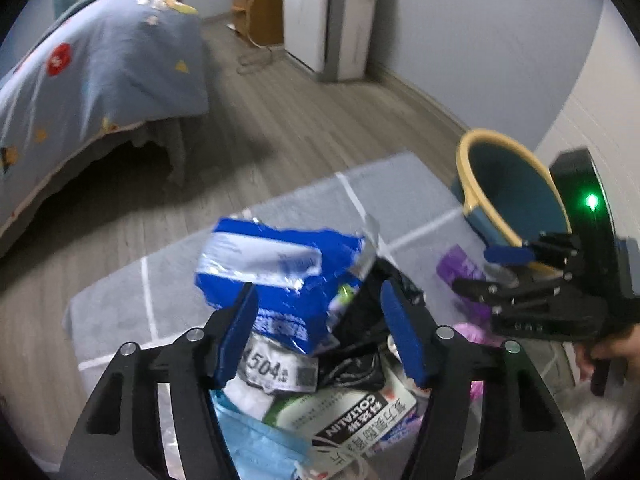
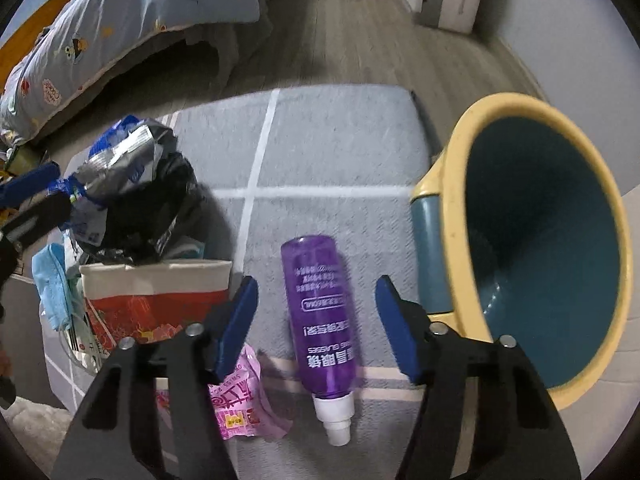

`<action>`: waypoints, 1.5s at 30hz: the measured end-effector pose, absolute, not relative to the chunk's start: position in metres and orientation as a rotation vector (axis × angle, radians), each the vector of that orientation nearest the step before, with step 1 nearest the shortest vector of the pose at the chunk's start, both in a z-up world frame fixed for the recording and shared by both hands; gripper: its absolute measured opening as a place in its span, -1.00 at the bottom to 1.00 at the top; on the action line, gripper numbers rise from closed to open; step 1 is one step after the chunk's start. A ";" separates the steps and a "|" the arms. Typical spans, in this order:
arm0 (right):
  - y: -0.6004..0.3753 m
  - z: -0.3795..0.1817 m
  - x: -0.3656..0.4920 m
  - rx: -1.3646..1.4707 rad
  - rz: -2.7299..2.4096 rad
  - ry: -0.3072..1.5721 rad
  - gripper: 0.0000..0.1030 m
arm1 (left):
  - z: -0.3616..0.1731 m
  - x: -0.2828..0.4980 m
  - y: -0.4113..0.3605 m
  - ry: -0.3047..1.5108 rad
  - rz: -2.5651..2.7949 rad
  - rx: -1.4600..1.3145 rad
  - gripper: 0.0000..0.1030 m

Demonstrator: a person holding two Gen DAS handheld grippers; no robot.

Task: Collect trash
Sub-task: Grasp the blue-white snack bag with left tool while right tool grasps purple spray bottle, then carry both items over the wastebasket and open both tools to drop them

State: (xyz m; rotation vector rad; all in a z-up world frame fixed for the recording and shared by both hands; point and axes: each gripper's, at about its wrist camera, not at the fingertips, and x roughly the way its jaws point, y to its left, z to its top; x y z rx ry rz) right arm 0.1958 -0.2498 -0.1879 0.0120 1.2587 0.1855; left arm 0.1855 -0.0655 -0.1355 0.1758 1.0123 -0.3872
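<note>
A pile of trash lies on a grey mat (image 1: 304,196). My left gripper (image 1: 320,320) points down over the pile, open, with a crumpled blue wrapper (image 1: 280,264) between its blue pads and a black bag (image 1: 360,316) by the right pad. No pad visibly presses. Under it lie a white label (image 1: 276,368) and a medicine box (image 1: 352,416). My right gripper (image 2: 316,320) is open astride a purple bottle (image 2: 320,312) lying flat, white cap toward me, with gaps on both sides. A teal bin with a yellow rim (image 2: 452,200) stands just right of it.
Left of the bottle are a red and white paper cup (image 2: 152,296), a pink wrapper (image 2: 244,400) and a light blue face mask (image 2: 52,288). A bed with a blue quilt (image 1: 100,72) stands at the left, and a white appliance (image 1: 320,16) by the far wall. A hand (image 1: 616,352) holds the right gripper.
</note>
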 end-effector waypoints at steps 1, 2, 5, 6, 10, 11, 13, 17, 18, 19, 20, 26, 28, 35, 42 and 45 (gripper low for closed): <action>-0.248 -0.190 0.196 0.005 0.190 1.268 0.10 | -0.139 0.185 -0.068 1.026 -0.387 0.204 0.14; -0.246 -0.193 0.196 -0.001 0.194 1.276 0.09 | -0.141 0.185 -0.069 1.033 -0.388 0.222 0.11; -0.241 -0.202 0.197 -0.025 0.195 1.301 0.01 | -0.145 0.186 -0.074 1.040 -0.396 0.259 -0.26; -0.239 -0.205 0.197 -0.034 0.192 1.311 -0.07 | -0.145 0.185 -0.076 1.036 -0.397 0.275 -0.40; -0.236 -0.213 0.194 -0.063 0.159 1.336 -0.35 | -0.139 0.180 -0.082 1.005 -0.406 0.327 -0.49; -0.236 -0.214 0.194 -0.057 0.158 1.336 -0.35 | -0.138 0.180 -0.082 1.000 -0.405 0.329 -0.49; -0.236 -0.212 0.194 -0.054 0.151 1.327 -0.36 | -0.133 0.179 -0.081 0.984 -0.399 0.331 -0.50; -0.237 -0.204 0.192 -0.031 0.143 1.295 -0.36 | -0.121 0.179 -0.076 0.951 -0.384 0.296 -0.53; -0.240 -0.202 0.190 -0.026 0.143 1.285 -0.37 | -0.117 0.179 -0.074 0.939 -0.382 0.282 -0.54; -0.243 -0.198 0.188 -0.020 0.142 1.274 -0.37 | -0.113 0.179 -0.072 0.930 -0.378 0.274 -0.54; -0.246 -0.194 0.188 -0.012 0.142 1.264 -0.37 | -0.108 0.179 -0.070 0.916 -0.371 0.260 -0.54; -0.254 -0.153 0.184 0.044 0.151 1.163 -0.38 | -0.081 0.180 -0.054 0.847 -0.350 0.170 -0.54; -0.253 -0.140 0.186 0.018 0.147 1.135 -0.38 | -0.072 0.179 -0.052 0.822 -0.347 0.152 -0.54; -0.269 -0.081 0.185 0.033 0.146 0.995 -0.38 | -0.040 0.176 -0.060 0.726 -0.373 0.130 -0.54; -0.307 -0.022 0.179 0.080 0.157 0.910 -0.38 | -0.023 0.169 -0.078 0.684 -0.429 0.135 -0.54; -0.328 -0.008 0.177 0.070 0.145 0.889 -0.38 | -0.023 0.166 -0.082 0.681 -0.448 0.146 -0.54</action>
